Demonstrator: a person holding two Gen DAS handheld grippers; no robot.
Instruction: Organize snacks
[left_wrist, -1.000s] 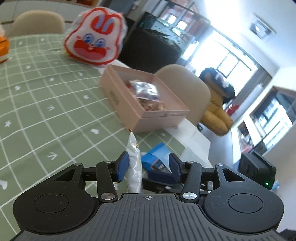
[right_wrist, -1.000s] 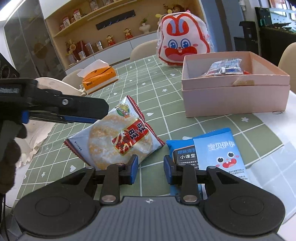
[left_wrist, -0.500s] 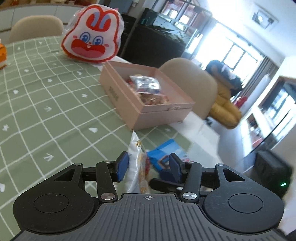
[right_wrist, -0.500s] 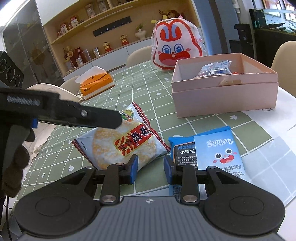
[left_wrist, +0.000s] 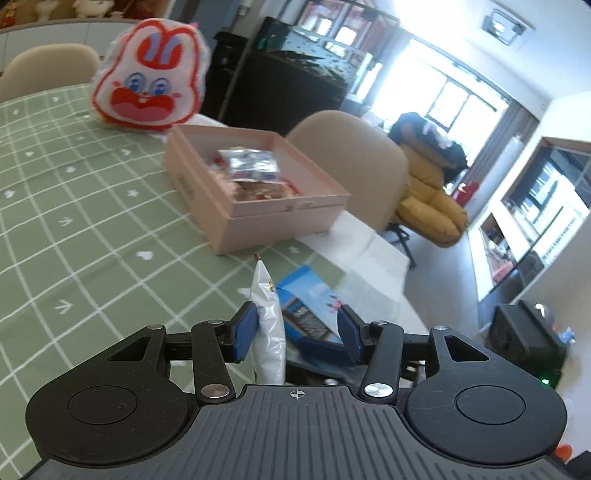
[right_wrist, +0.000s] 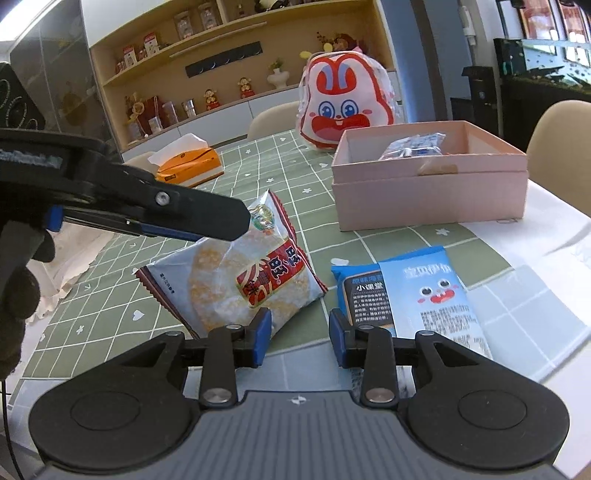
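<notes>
My left gripper (left_wrist: 297, 332) is open, with the rice cracker packet (left_wrist: 269, 325) standing edge-on against its left pad. From the right wrist view the left gripper (right_wrist: 207, 221) reaches over the top of that packet (right_wrist: 240, 280), which is tilted up off the green tablecloth. My right gripper (right_wrist: 299, 341) is open and empty, low near the table's front edge. A blue snack packet (right_wrist: 417, 295) lies to the right of it. The pink box (right_wrist: 428, 184) with snacks inside stands behind.
A red and white rabbit bag (right_wrist: 347, 103) stands behind the box. An orange tissue box (right_wrist: 188, 166) sits at the far left. Beige chairs (left_wrist: 351, 155) surround the table. The table edge (left_wrist: 380, 266) is just right of the blue packet.
The cracker packet has risen and tipped more upright under the left gripper. The left gripper has swung a little toward the pink box. The right gripper has barely moved.
</notes>
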